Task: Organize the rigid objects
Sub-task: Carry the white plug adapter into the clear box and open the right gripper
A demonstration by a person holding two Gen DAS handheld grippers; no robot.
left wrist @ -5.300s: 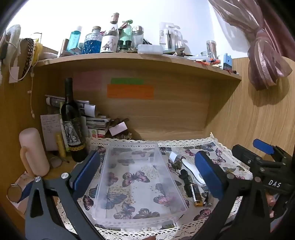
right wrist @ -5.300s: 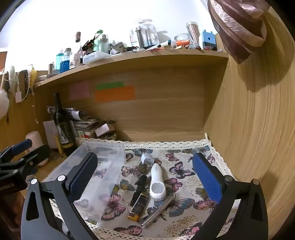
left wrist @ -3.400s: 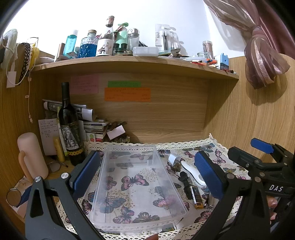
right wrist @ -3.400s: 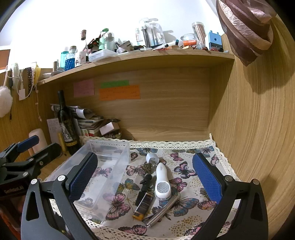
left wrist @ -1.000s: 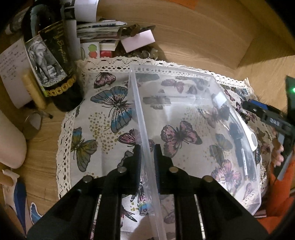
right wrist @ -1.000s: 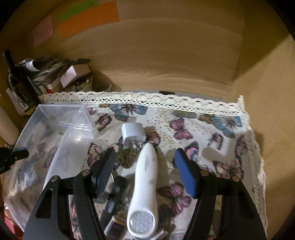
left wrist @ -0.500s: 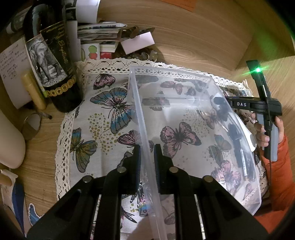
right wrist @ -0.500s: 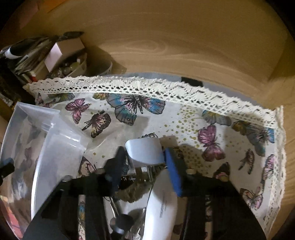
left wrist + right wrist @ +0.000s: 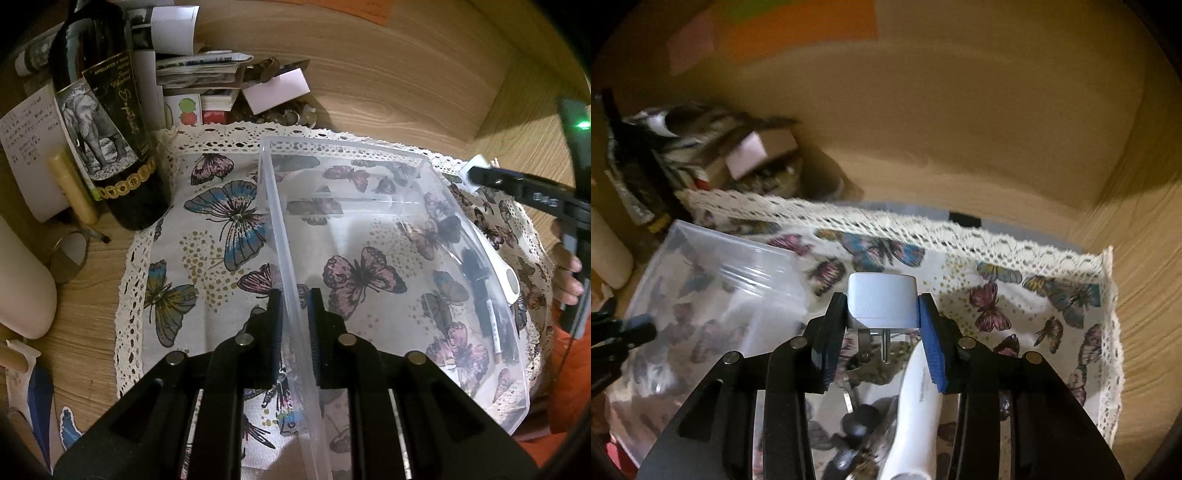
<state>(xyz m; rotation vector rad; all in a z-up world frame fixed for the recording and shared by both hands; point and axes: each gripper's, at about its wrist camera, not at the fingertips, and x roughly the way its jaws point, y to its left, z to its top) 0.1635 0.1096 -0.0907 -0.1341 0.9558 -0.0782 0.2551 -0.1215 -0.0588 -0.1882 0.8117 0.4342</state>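
A clear plastic bin point(image 9: 388, 221) lies on a butterfly-print cloth point(image 9: 207, 236). My left gripper point(image 9: 295, 306) is shut on the bin's left wall near its front. My right gripper point(image 9: 882, 310) is shut on a white plug adapter point(image 9: 882, 299) with metal prongs pointing back, held above the cloth just right of the bin point(image 9: 713, 295). It also shows at the right in the left wrist view point(image 9: 476, 171). A white handheld device point(image 9: 916, 413), a black item point(image 9: 860, 417) and pens point(image 9: 495, 332) lie on the cloth right of the bin.
A dark wine bottle point(image 9: 107, 122) stands left of the cloth with papers and small boxes point(image 9: 207, 92) behind it. A pale cylinder point(image 9: 22, 280) lies at the far left. Wooden walls point(image 9: 960, 129) close the back and right side.
My right gripper has closed on the white plug adapter and lifted it off the cloth. My left gripper has kept its hold on the bin wall.
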